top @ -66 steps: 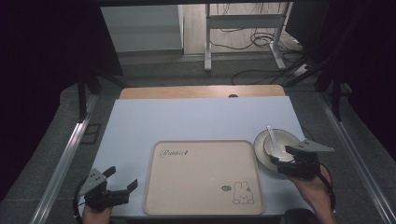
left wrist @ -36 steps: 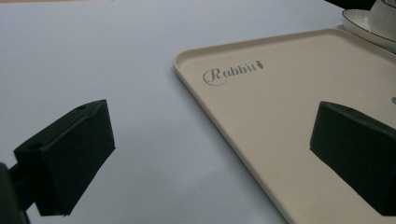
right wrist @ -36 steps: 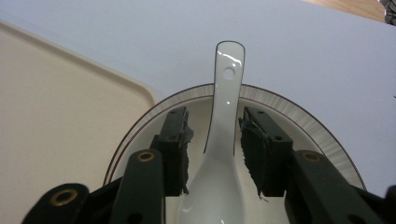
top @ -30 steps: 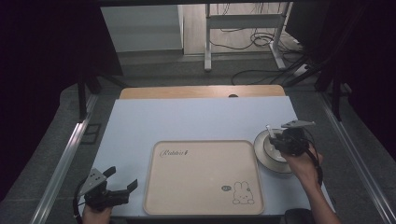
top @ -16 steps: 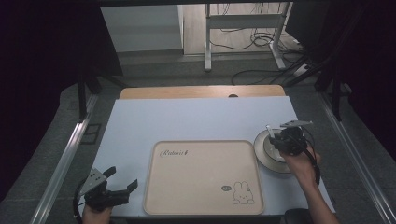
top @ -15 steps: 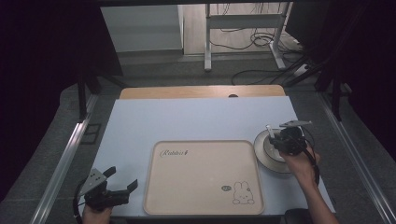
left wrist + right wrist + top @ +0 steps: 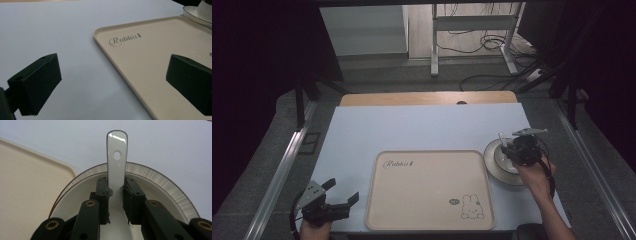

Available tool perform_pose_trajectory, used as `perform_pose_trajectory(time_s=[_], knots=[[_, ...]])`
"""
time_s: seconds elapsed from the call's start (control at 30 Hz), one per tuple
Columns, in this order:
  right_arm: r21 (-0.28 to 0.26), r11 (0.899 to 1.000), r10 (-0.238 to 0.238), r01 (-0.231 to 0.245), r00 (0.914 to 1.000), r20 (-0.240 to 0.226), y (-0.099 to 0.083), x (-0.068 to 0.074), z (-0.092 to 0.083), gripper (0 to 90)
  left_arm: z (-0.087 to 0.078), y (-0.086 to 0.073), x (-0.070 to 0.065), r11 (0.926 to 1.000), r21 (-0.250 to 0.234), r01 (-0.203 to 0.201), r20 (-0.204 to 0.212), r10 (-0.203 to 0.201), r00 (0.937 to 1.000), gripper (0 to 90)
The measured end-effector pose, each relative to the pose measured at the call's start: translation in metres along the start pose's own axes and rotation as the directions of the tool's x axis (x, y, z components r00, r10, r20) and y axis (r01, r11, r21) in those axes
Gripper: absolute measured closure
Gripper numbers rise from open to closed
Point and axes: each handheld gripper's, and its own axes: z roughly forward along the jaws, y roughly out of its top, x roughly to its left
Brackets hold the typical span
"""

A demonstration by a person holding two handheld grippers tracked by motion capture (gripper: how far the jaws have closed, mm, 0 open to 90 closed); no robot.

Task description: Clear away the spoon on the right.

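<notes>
A white spoon (image 7: 116, 145) stands in a white bowl (image 7: 75, 197) on a ribbed plate (image 7: 160, 182), right of the cream tray (image 7: 427, 210). My right gripper (image 7: 116, 182) hangs over the bowl (image 7: 504, 162). Its jaws have just been closing, and the spoon's handle is between the pads, which touch both of its sides. In the high view the handle's tip (image 7: 501, 136) pokes out left of the right gripper (image 7: 512, 150). My left gripper (image 7: 343, 189) rests open at the table's near left corner. Nothing is between its jaws (image 7: 112, 82), which point at the tray's edge (image 7: 150, 62).
The tray bears the word "Rabbit" and a small bunny drawing (image 7: 471, 207). The pale blue table (image 7: 422, 130) ends in a wooden strip (image 7: 427, 98) at the far side. Metal rails run along both sides of the table.
The right gripper has moved from the plate's near right side to over the bowl, around the spoon's handle, and has kept still there since. The left gripper has not moved.
</notes>
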Motion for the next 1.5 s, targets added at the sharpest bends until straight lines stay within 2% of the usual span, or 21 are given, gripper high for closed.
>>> perform_pose_trajectory(time_s=[0.27,0.77,1.13,1.4,1.5], knots=[[-0.039,0.999,-0.012,0.013,0.9999,0.002,0.003,-0.003,-0.015,75.3,0.000,0.000,0.000,1.0000,-0.004,0.002,-0.003,-0.002,1.0000,0.0],[-0.071,0.997,-0.028,0.025,0.9987,-0.042,0.014,-0.001,-0.042,75.3,-0.002,0.001,0.000,0.9998,-0.020,0.003,-0.007,-0.003,1.0000,0.0],[-0.080,0.995,-0.058,0.052,0.9950,-0.082,0.029,0.010,-0.073,75.3,-0.002,0.001,0.000,0.9998,-0.020,0.002,-0.008,-0.003,1.0000,0.0],[-0.072,0.995,-0.076,0.068,0.9908,-0.113,0.032,0.018,-0.082,75.3,-0.002,0.001,0.000,0.9998,-0.020,0.003,-0.006,-0.003,1.0000,0.0],[-0.059,0.994,-0.096,0.089,0.9871,-0.128,0.034,0.025,-0.086,75.3,-0.002,0.001,0.000,0.9998,-0.022,0.003,-0.004,-0.003,1.0000,0.0]])
